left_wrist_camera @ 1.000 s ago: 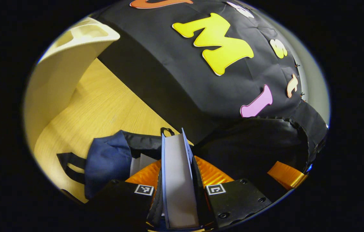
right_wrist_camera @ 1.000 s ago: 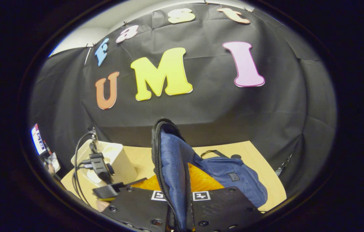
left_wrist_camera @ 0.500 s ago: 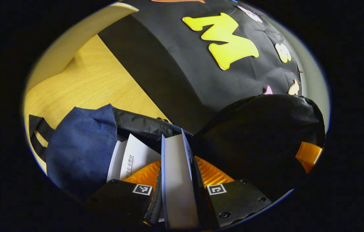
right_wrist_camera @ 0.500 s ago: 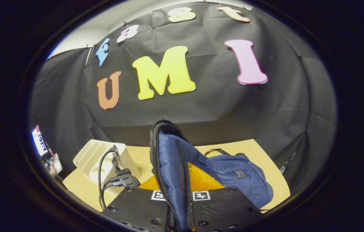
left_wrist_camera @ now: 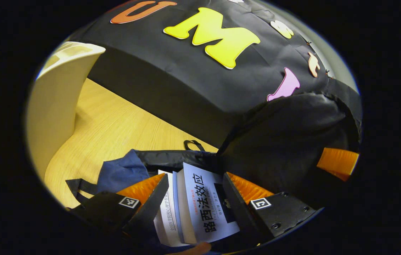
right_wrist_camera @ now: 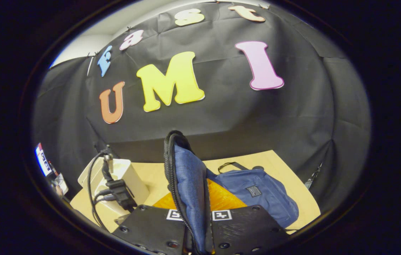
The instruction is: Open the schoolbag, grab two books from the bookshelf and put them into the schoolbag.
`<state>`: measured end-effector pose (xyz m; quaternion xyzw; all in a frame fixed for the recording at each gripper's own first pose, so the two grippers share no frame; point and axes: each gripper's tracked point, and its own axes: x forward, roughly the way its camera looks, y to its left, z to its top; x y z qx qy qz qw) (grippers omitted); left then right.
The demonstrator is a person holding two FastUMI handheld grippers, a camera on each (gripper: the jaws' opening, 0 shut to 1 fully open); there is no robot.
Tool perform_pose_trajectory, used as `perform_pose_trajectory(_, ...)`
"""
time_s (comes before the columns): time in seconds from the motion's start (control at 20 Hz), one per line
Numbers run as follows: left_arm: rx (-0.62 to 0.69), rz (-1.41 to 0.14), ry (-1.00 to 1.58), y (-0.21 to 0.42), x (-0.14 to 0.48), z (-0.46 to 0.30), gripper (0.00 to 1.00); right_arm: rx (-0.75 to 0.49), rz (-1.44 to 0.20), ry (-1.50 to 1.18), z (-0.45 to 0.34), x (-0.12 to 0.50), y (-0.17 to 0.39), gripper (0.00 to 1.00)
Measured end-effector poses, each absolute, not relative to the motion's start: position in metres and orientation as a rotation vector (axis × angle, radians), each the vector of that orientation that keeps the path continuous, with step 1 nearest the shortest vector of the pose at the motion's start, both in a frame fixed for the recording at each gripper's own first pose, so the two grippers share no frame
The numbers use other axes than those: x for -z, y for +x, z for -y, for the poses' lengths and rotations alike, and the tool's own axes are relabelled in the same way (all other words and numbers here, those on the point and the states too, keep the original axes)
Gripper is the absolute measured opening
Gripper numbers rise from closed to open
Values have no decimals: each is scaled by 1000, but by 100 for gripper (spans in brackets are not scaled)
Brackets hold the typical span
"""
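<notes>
Wooden table [left_wrist_camera: 115, 124], left claw [left_wrist_camera: 193, 187] wide around book [left_wrist_camera: 205, 205] in schoolbag [left_wrist_camera: 122, 171]; right claw [right_wrist_camera: 198, 221] pinching bag flap [right_wrist_camera: 189, 184]

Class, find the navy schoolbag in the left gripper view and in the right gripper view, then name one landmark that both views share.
Left gripper view: the schoolbag lies low and left of centre on the wooden table, its opening holding two books.
Right gripper view: the schoolbag sits lower right of centre, its zip-edged flap pinched upright between the right tongs.
Shared landmark: the cream bookshelf, at the left in both.
</notes>
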<state>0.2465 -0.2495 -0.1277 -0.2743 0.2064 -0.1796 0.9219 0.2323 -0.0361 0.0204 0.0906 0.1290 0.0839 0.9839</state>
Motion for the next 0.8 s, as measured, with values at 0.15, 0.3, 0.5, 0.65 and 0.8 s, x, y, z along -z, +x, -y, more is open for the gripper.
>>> perform_pose_trajectory(0.15,302,-416,-453,244,128,219,98,-121,-271,169,49,-16,236,10)
perform_pose_trajectory(0.3,297,-397,-437,236,115,202,99,-108,-280,173,49,-11,235,9)
perform_pose_trajectory(0.5,266,-347,-347,226,98,174,99,-87,-283,142,50,-4,230,9)
perform_pose_trajectory(0.65,262,-319,-355,211,77,159,99,-76,-295,132,49,0,224,9)
perform_pose_trajectory(0.8,250,-290,-301,194,64,144,98,-59,-308,121,48,7,217,10)
